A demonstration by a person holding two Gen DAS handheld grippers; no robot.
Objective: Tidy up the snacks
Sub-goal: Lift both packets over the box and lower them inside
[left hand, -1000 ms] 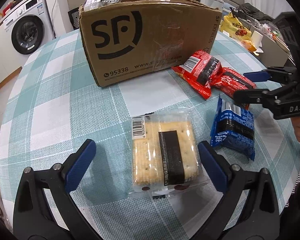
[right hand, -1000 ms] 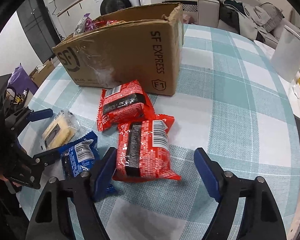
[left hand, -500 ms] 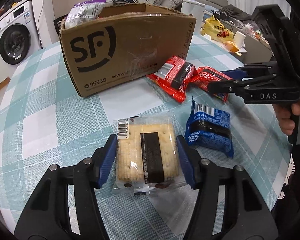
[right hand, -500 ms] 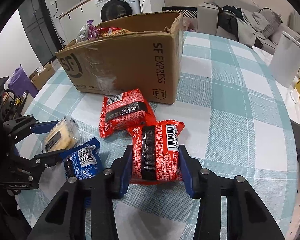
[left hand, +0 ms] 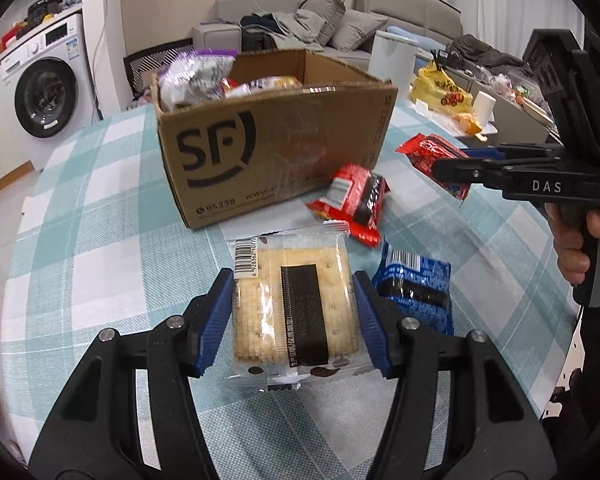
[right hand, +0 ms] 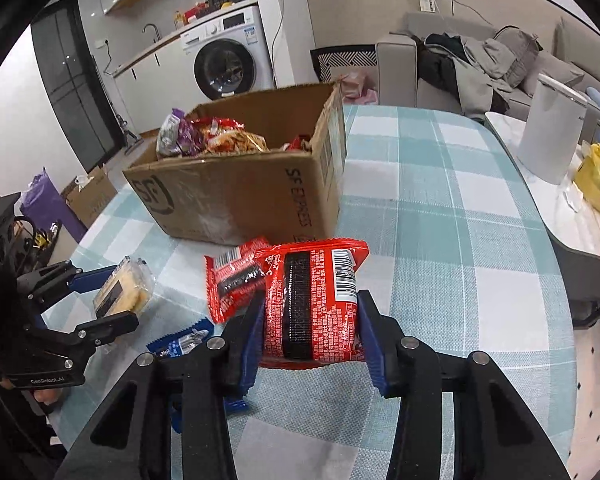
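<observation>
With a cracker pack [left hand: 296, 304] clamped in the left gripper [left hand: 294, 316] and a red snack packet [right hand: 312, 300] in the right gripper [right hand: 310, 328], carrying to the far cardboard box [left hand: 276, 144] was judged next

A cardboard box [left hand: 276, 136] stands on the worktop [left hand: 92, 248], with snack packs [right hand: 212, 136] inside it. Before the box, in the left wrist view, a wrapped snack pack [left hand: 354, 204] lies on the worktop, and nearer the camera another pack [left hand: 416, 288] lies just right of the cracker pack [left hand: 296, 308], which sits between the left gripper [left hand: 294, 320] pads. The right gripper [right hand: 310, 320] grips a second wrapped pack [right hand: 312, 296], raised above the worktop to the right of the box. A washing machine [left hand: 46, 96] stands behind the worktop at left, a sofa [left hand: 332, 28] behind the box.
</observation>
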